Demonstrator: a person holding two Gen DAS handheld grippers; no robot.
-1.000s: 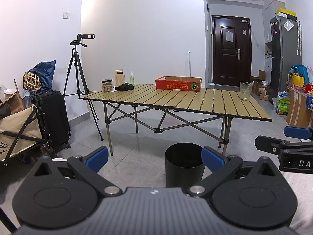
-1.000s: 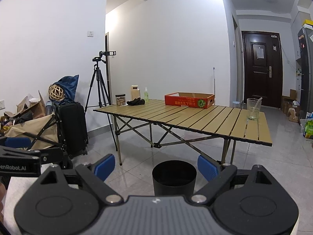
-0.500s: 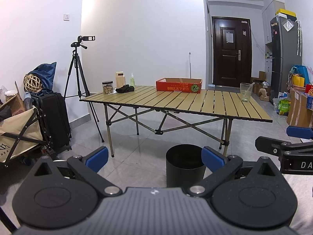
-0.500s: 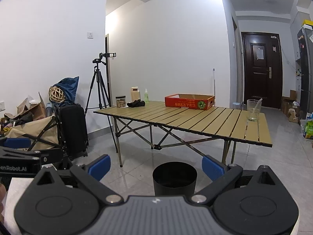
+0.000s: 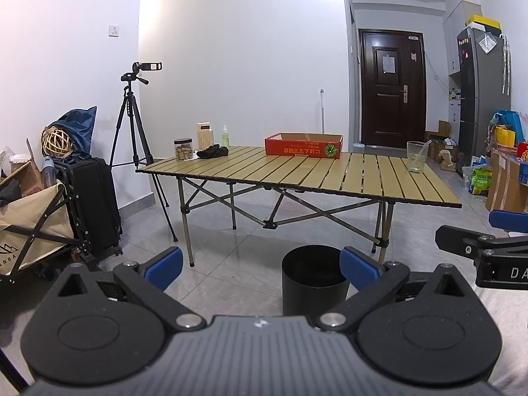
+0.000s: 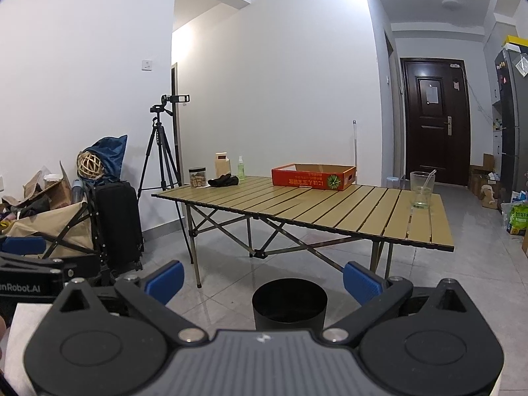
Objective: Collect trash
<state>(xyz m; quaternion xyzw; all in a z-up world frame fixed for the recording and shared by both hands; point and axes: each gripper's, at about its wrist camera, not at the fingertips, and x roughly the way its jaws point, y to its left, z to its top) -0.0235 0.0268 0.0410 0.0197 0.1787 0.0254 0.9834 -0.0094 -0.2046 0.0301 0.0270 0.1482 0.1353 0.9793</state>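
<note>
A folding table [image 5: 330, 178] fills mid-frame, holding a red box [image 5: 303, 146], a jar [image 5: 183, 148], a dark cloth [image 5: 212, 151] and a cup [image 5: 416, 156], any of which may be the trash; none is plainly so. Below it, at bottom centre, a black bin [image 6: 289, 303] stands open on the floor, likely to receive it. The left gripper [image 5: 260, 264] is released and empty; the right gripper [image 6: 263, 280] is opening, nothing between its jaws, seemingly readied for a first pick
</note>
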